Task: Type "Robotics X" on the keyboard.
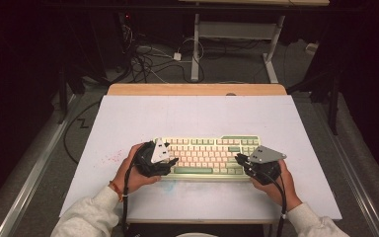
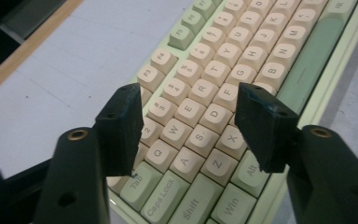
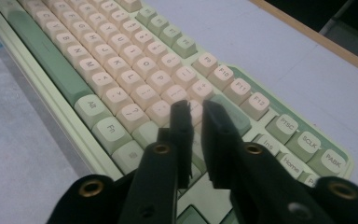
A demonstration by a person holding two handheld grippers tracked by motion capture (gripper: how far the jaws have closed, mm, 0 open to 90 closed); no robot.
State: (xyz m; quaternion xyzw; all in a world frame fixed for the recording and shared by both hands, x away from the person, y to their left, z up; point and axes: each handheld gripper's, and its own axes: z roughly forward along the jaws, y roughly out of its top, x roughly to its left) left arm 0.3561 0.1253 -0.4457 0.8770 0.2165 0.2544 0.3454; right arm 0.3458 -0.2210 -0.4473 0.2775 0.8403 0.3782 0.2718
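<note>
A compact mechanical keyboard (image 1: 207, 155) with a pale green case, cream letter keys and sage-green modifier keys and space bar lies flat on the near half of the table, its long side running left to right. Its key rows are complete. Its legends read upright from the person's side.

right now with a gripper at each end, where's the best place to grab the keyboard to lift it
Grip the keyboard by its two short ends, one gripper from each side, fingers over the thin case edge rather than the keys. It lies flat and long on the table, so lifting both ends together probably keeps it level; one end alone would likely tip it.
</note>
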